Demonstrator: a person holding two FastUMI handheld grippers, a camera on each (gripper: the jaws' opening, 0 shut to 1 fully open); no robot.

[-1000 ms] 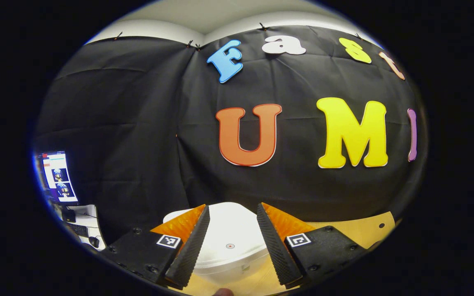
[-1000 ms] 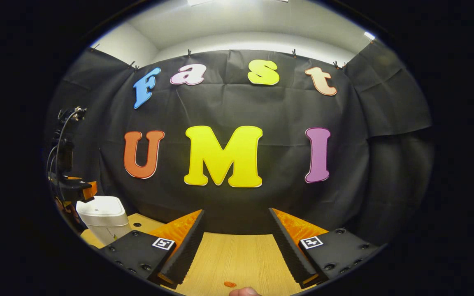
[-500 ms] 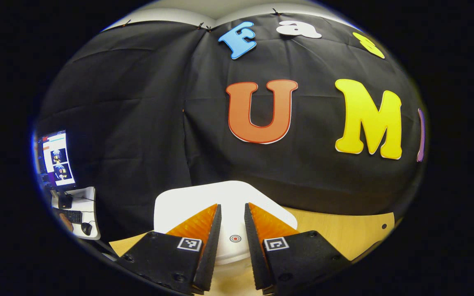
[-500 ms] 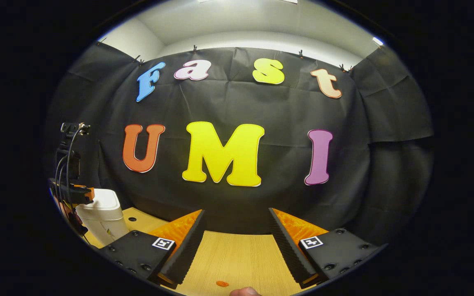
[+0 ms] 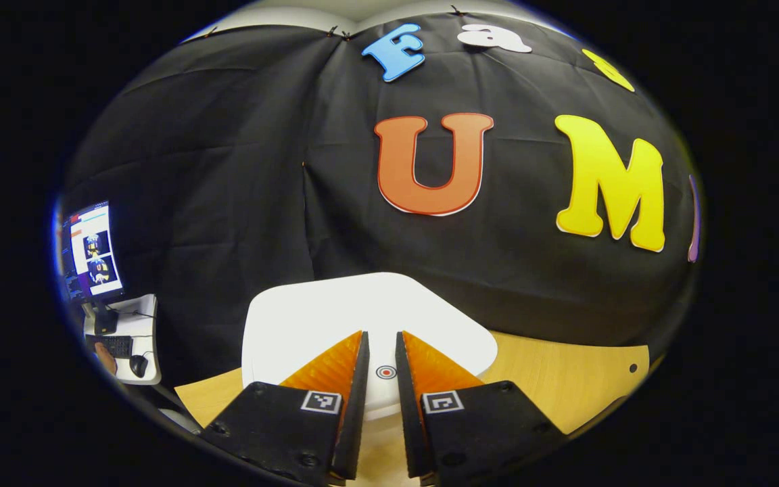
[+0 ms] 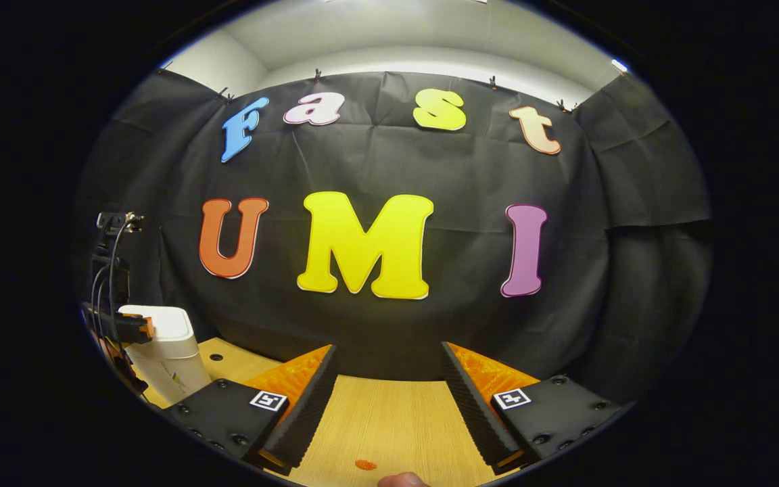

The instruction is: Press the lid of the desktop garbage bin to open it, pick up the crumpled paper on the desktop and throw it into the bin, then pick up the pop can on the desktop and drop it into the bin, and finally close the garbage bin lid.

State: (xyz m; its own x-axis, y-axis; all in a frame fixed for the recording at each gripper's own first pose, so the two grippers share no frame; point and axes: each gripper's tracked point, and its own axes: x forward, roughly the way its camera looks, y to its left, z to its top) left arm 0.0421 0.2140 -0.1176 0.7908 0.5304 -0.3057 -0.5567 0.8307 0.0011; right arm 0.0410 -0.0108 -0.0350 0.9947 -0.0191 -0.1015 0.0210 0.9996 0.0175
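We see the white bin (image 5: 308, 318) at the wooden desktop's (image 6: 389, 419) left end, lid down. Our left gripper (image 5: 381, 352) sits over its target mark (image 5: 385, 372), fingers nearly together, likely to press. Our right gripper (image 6: 389, 399) waits, fingers wide apart.

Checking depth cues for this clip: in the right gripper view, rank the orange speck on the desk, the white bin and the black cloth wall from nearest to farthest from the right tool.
1. Orange speck: on the desk, between the right tool's fingers.
2. White bin: far left, farther back on the desk.
3. Black cloth wall: behind the desk, farthest.
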